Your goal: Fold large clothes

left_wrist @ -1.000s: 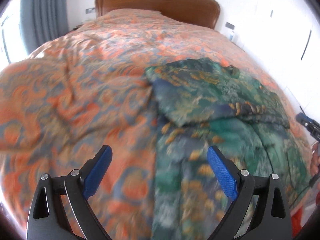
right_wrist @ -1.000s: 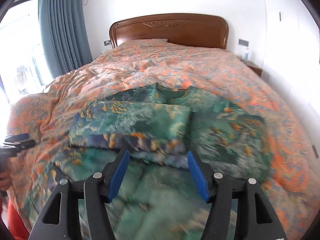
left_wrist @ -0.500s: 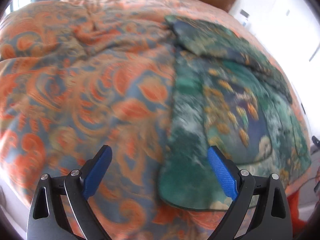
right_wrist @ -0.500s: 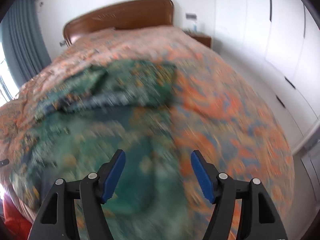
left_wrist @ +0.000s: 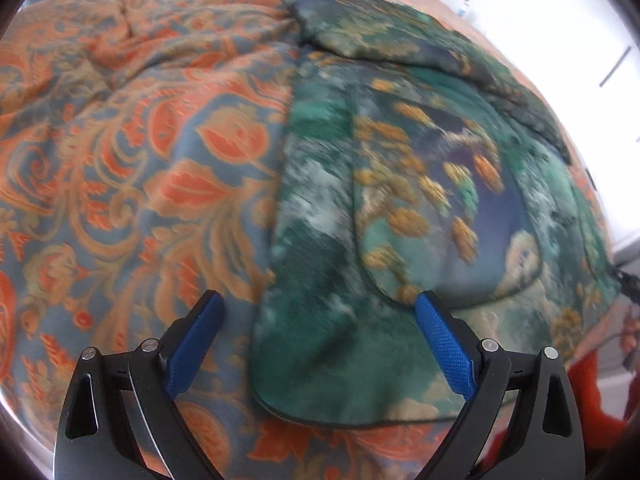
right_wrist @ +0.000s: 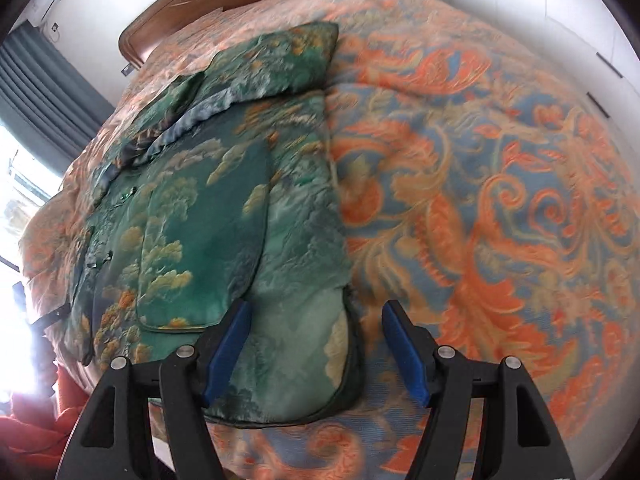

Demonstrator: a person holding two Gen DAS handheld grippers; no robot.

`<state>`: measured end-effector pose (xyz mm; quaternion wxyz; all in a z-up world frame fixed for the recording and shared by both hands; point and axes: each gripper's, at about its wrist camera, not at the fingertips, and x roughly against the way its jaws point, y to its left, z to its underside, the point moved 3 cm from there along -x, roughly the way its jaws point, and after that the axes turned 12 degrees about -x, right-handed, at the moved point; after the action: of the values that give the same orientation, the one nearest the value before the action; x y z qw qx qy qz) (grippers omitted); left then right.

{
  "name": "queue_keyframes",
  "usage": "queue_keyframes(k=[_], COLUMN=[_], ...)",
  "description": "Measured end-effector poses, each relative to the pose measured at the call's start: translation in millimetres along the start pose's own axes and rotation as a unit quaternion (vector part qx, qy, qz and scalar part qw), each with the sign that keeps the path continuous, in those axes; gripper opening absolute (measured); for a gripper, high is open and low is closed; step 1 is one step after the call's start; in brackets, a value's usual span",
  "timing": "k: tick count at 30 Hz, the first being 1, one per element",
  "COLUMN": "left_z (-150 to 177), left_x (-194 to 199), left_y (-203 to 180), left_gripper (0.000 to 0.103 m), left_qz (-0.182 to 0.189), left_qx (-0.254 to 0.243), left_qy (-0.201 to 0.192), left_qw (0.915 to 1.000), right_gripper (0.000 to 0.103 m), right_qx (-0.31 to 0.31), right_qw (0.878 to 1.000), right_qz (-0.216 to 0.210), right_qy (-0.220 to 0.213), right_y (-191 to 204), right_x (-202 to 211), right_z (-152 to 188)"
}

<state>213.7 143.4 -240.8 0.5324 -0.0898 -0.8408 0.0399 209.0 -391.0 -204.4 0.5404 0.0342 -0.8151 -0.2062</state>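
A large green jacket [left_wrist: 400, 184] printed with clouds and orange blossoms lies flat on the bed, sleeves folded across its upper part. It also shows in the right wrist view [right_wrist: 224, 208]. My left gripper [left_wrist: 318, 344] is open, its blue pads [left_wrist: 196, 344] straddling the jacket's bottom left hem corner, just above it. My right gripper [right_wrist: 316, 352] is open over the bottom right hem corner, its left pad [right_wrist: 228, 348] over the cloth and the other over the bedspread. Neither holds anything.
The bed is covered by an orange and blue floral bedspread [left_wrist: 140, 160], [right_wrist: 500, 200]. A wooden headboard [right_wrist: 224, 0] stands at the far end. Grey curtains [right_wrist: 44, 92] hang at the left, white wardrobe doors [right_wrist: 580, 32] at the right. Orange-red cloth [right_wrist: 36, 432] lies below the bed edge.
Both grippers have dropped down and toward the near edge of the bed, each closing in on a bottom hem corner of the jacket. Both stayed open.
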Motion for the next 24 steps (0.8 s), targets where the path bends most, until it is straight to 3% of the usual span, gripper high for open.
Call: queue_keyframes(k=[1,6,9,11,13,14,24], left_z=[1.4,4.1,1.2,-0.1,-1.8,-3.0,1.6], left_x=[-1.6,-6.4,-5.8,-2.9,2.1,7.8,67.5], left_y=[-2.4,-15.2,-16.3,-16.7,-16.8,-17.9,-29.1], left_gripper=[0.097,0.092,0.067,0.042,0.023,0.018,0.012], left_qz=[0.001,0.015,0.033,0.029,0.022,0.020,0.029], left_qx=[-0.005,-0.028,-0.017,-0.016,-0.014,-0.014,-0.021], left_qy=[0.003,0.015,0.027,0.031,0.032,0.027,-0.031], left_qw=[1.0000,0.9994,0.9990,0.9990,0.9991,0.9993,0.9989], right_gripper=[0.061,0.055,0.048,0.034,0.017,0.015,0.012], right_qx=[0.000,-0.030,-0.030,-0.025,-0.006,0.003,0.044], right_qw=[1.000,0.998,0.997,0.997,0.997,0.998,0.998], right_qz=[-0.006,-0.043,-0.041,-0.044,-0.045,-0.042,-0.050], right_qy=[0.005,0.039,0.053,0.061,0.058,0.052,0.017], right_y=[1.2,-3.3,-4.3,-1.4,6.6,11.5,43.7], right_x=[-0.6,-4.1,-10.3,-10.9,-6.7,-3.7,33.3], right_z=[0.5,1.1,1.5,3.1,4.2,3.9,0.0])
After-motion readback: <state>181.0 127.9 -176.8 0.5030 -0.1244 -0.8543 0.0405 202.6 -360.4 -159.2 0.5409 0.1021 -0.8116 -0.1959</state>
